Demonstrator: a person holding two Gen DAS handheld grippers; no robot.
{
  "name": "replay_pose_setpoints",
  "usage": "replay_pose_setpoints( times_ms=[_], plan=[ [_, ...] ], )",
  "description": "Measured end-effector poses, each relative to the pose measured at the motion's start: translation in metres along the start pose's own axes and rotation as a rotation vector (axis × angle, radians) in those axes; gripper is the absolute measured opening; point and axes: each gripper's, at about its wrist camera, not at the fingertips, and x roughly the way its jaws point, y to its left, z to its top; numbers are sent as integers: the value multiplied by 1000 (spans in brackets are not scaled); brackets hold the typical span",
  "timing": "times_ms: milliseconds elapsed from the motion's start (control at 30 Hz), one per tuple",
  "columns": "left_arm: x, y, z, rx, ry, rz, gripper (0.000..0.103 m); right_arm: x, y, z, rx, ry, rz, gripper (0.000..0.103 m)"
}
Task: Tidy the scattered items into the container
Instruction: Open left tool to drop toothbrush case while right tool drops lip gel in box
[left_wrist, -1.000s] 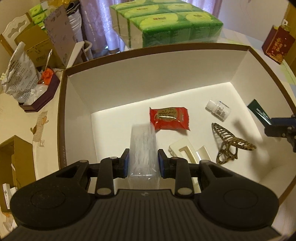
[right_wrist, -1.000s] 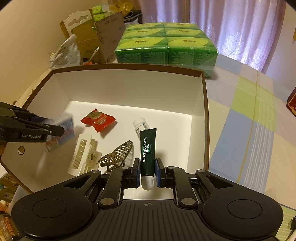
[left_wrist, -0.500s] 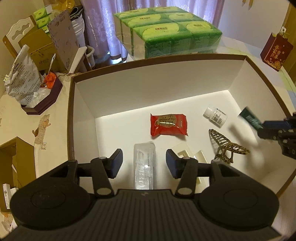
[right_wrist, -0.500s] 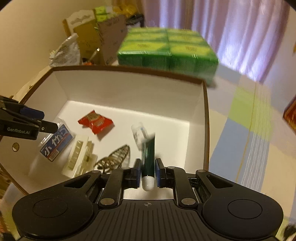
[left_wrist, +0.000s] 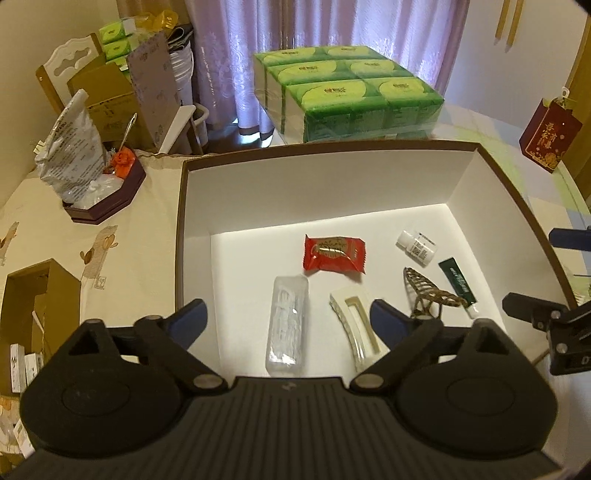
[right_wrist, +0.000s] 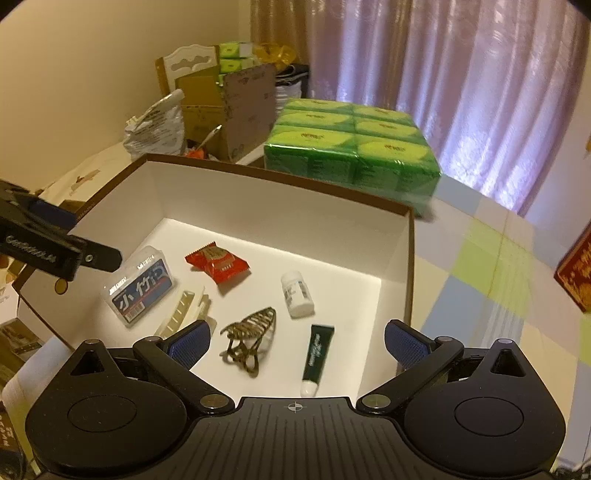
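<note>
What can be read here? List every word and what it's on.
"GenRobot.AI": side of the left gripper.
"小竹", roughly: blue label on the clear case; the rest is too small.
Green tube, white bottle, red packet, green packs, red box: print too blurred to read.

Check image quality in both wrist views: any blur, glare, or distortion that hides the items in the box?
Left wrist view: sharp, with fisheye bending of the box rim; a bright band lights the floor beneath the far wall, and the lip gel tube stays readable. Right wrist view: softer, the tissue pack and tablecloth edges smeared, yet the floss case label still shows.
</note>
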Motion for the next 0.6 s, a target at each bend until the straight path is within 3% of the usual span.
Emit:
replay_pose_setpoints(
  times_ms=[600],
  plan=[
    [-47,-38,-37,-35,-13,7,100,-46,-3,-31,54,-4,-6,103]
  ],
)
